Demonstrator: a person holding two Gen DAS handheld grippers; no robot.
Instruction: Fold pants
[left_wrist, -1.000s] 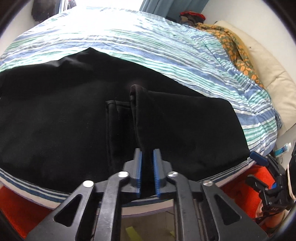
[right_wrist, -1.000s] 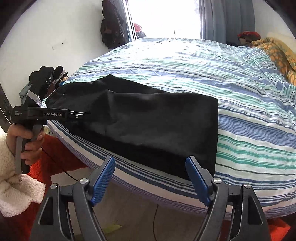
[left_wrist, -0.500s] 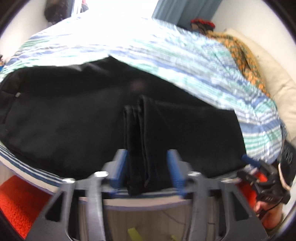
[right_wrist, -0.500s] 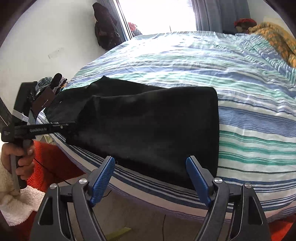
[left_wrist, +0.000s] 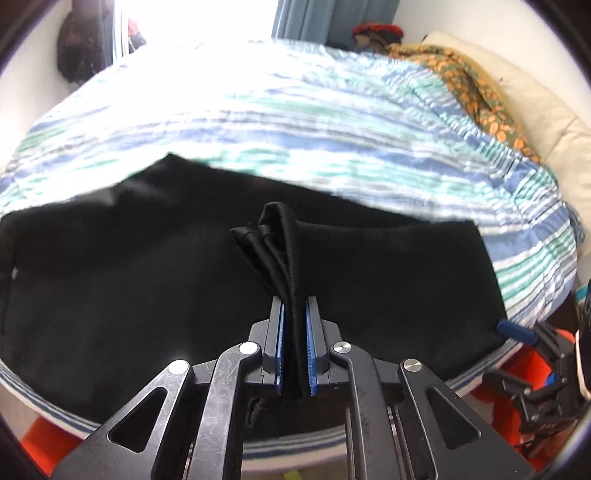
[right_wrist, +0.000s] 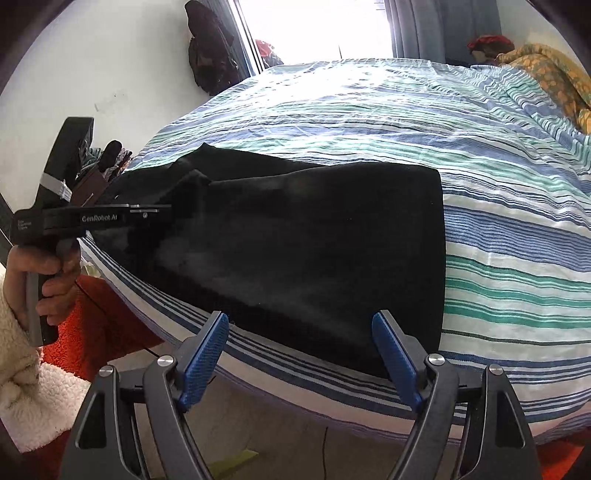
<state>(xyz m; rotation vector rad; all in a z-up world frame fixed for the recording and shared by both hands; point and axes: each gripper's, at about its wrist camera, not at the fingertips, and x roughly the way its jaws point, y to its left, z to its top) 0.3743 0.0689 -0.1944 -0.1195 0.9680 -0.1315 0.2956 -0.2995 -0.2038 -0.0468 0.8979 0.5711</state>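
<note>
Black pants (left_wrist: 147, 280) lie spread along the near edge of a striped bed (left_wrist: 295, 122). My left gripper (left_wrist: 294, 306) is shut on a bunched fold of the pants' near edge, lifting it slightly. In the right wrist view the pants (right_wrist: 314, 240) lie flat, and the left gripper (right_wrist: 162, 212) holds their left part. My right gripper (right_wrist: 301, 328) is open and empty, just off the bed's near edge, in front of the pants' right end. It also shows at the far right of the left wrist view (left_wrist: 517, 328).
An orange patterned blanket (left_wrist: 476, 85) and a cream pillow (left_wrist: 535, 96) lie at the bed's far right. Dark clothes (right_wrist: 208, 59) hang on the wall by the window. An orange rug (right_wrist: 96, 332) covers the floor beside the bed.
My left gripper opened briefly, then shut again on a thicker bunch of the pants' edge. My right gripper stayed open and moved slightly closer to the bed edge.
</note>
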